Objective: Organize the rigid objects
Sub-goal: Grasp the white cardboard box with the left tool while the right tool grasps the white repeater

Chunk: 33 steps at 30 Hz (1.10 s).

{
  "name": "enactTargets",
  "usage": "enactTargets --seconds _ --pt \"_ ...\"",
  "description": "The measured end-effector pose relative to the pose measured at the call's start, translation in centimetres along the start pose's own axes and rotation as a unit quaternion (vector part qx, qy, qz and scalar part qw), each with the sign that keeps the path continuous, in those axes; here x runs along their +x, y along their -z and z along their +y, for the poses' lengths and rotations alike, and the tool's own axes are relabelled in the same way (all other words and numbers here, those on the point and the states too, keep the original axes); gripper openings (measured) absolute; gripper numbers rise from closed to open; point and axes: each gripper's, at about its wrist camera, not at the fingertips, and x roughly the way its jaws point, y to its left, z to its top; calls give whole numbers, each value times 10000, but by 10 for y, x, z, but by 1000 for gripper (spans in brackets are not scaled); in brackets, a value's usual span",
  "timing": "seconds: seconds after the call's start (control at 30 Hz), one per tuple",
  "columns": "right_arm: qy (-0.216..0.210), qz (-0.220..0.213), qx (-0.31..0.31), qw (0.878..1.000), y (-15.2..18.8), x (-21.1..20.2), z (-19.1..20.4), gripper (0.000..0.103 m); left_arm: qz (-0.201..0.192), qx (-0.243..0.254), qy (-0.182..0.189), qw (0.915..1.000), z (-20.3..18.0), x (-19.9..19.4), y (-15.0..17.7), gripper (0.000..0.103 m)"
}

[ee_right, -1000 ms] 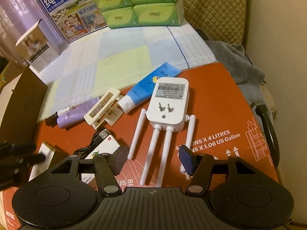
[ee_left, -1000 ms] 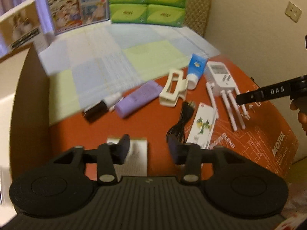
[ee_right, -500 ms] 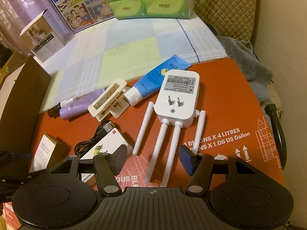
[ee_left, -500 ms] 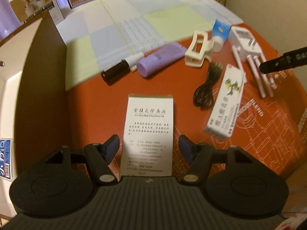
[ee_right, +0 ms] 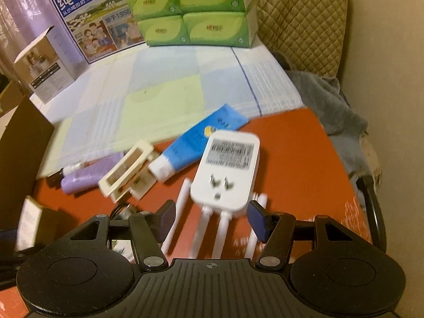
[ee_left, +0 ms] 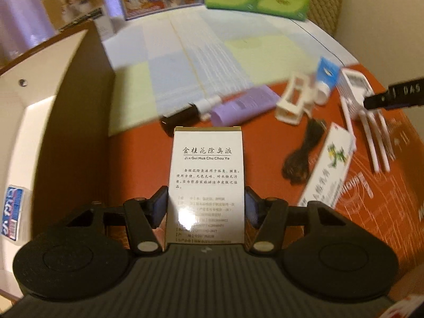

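Left gripper (ee_left: 206, 204): jaws closing on the white printed box (ee_left: 206, 175), a pad at each long side, seemingly touching or on the point of touching; box lying flat on the orange carton lid (ee_left: 137, 164) that serves as the work surface. Just beyond the box, a dark little bottle (ee_left: 182, 115) and a purple tube (ee_left: 242, 104); further right a cream clip (ee_left: 292, 103), a coiled black cable (ee_left: 304, 156) and a long white-and-green box (ee_left: 328, 169). To the left, close by, the tall brown wall of an open cardboard box (ee_left: 76, 122).

Right gripper (ee_right: 210, 218): jaws half open, holding nothing, straddling the white antennas of the plug-in router (ee_right: 228, 169), pads still clear of its body. Blue tube (ee_right: 196, 143) lying partly under the router's far edge, cap end toward the cream clip.

Step in hand, by the look of it: first pick-ups, one item per gripper, nothing lifted yet.

Next move, left: finish the squeeze square on the box's sides, lift level, carry toward the cardboard box if that is the destination. Slick cardboard, so a firm, centred pinch.

Next move, right: push forward past the antennas to the router's body, or close on the antenna bundle, which may flex and swing. Care needed not to drag the blue tube along.
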Motion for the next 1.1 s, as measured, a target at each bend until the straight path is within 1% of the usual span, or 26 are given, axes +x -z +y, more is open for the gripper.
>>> enactTargets --seconds 0.27,0.53,0.7,0.8,0.93,1.03,1.1 --pt "269 -120 -195 9994 -13 23 1 57 -25 -478 -316 9984 12 -1 -10 55" --pt "435 -82 -324 9985 -22 44 2 57 -51 -594 -452 9972 14 -1 -13 55" --pt "366 40 -359 9987 -21 58 -3 56 -66 -606 -498 9969 13 -4 -13 55" --pt "362 -15 -680 9970 -16 55 -1 55 -67 -622 -514 9967 12 -6 -12 55" --pt "413 -16 -956 9946 -10 49 3 53 -83 -642 -532 9965 11 -9 -11 55" --pt "356 80 -938 9949 -7 45 3 53 -135 -643 -530 9964 11 -12 -12 55" --pt "343 44 -967 9947 -5 38 4 53 -178 -640 -526 9964 10 -15 -13 55"
